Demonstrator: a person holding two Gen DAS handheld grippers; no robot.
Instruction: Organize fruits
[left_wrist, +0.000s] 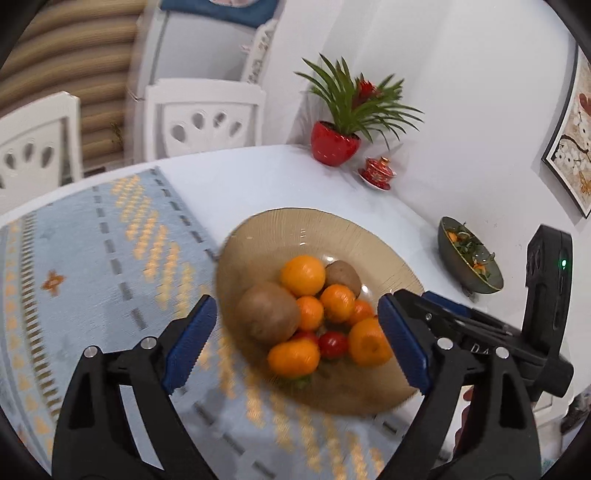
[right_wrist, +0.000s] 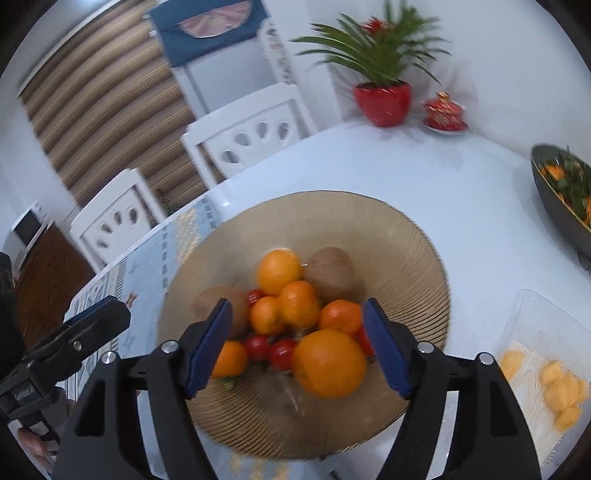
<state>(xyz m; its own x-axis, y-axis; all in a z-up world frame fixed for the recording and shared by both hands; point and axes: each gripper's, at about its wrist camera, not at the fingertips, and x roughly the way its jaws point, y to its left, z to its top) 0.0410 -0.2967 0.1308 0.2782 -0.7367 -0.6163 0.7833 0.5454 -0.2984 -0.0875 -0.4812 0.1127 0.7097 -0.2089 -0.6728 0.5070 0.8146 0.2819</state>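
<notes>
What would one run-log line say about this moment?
left claw: open, empty | right claw: open, empty | fruit: piled on gold plate | cut pieces: clear tray

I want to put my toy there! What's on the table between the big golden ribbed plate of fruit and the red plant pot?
Nothing: in both wrist views only bare white table lies between the golden ribbed plate and the red plant pot.

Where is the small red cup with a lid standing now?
The red lidded cup stands on its saucer at the far side of the white table, just right of the red plant pot, near the wall in both views.
</notes>
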